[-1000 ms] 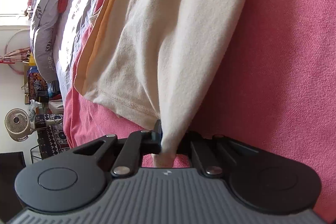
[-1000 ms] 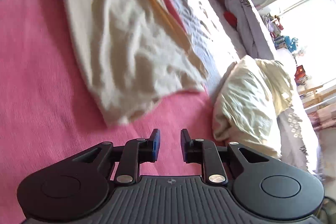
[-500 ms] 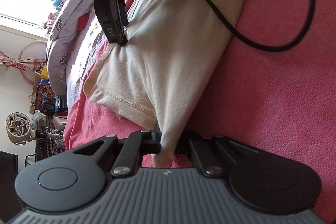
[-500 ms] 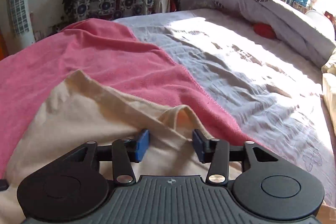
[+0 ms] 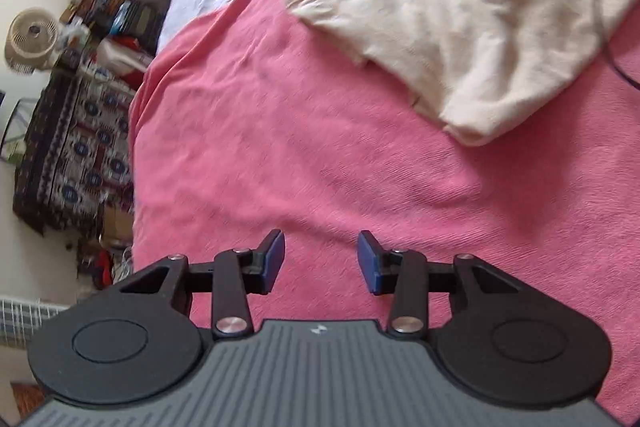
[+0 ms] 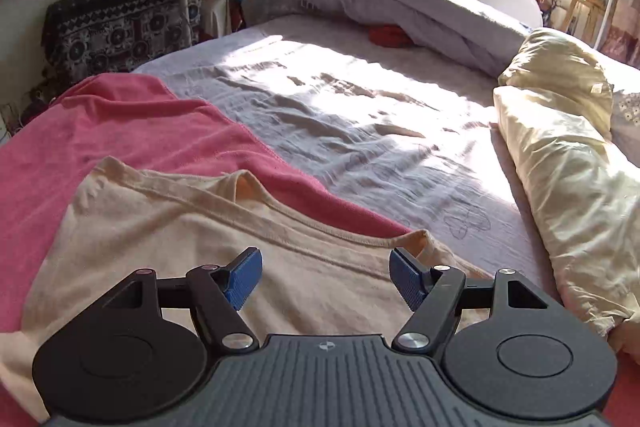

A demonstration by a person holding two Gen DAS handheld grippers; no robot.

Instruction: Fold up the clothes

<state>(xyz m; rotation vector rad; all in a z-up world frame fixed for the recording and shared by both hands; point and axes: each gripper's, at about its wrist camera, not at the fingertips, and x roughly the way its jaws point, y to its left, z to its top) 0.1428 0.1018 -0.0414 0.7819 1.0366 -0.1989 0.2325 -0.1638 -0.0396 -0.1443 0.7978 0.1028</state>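
I have both grippers empty right now. My left gripper [image 5: 320, 259] has its jaws spread wide over bare pink blanket [image 5: 280, 147], with the cream T-shirt [image 5: 460, 7] lying well ahead and to the right of it. My right gripper [image 6: 325, 279] is spread wider yet and hangs just above the same T-shirt [image 6: 180, 239], near the ribbed hem edge [image 6: 280, 219] that runs across in front of the blue pads [image 6: 244, 277].

The shirt lies partly folded on the pink blanket, lumpy and creased rather than flat, so I judge that one fold is laid and I am between grasps — the next fold is not yet taken. The next move calls for a pinch on an edge, and the hem before my right gripper is the obvious candidate; its two raised loops of fabric would take a jaw easily. The left would need to travel back across the blanket to the shirt's near corner [image 5: 472, 135] to share the lift.

As for room, the blanket's far border [image 6: 256, 139] gives way to a grey sheet [image 6: 360, 115], sunlit and open. A yellow pillow [image 6: 560, 147] sits off to the right, near the shirt but apart from it. A dark cable [image 5: 616, 63] trails across the shirt's right side in the left view — I would keep the fold from snagging it. The bed's left edge, with a patterned cloth-covered cabinet [image 5: 76, 147] beyond, is near my left gripper.
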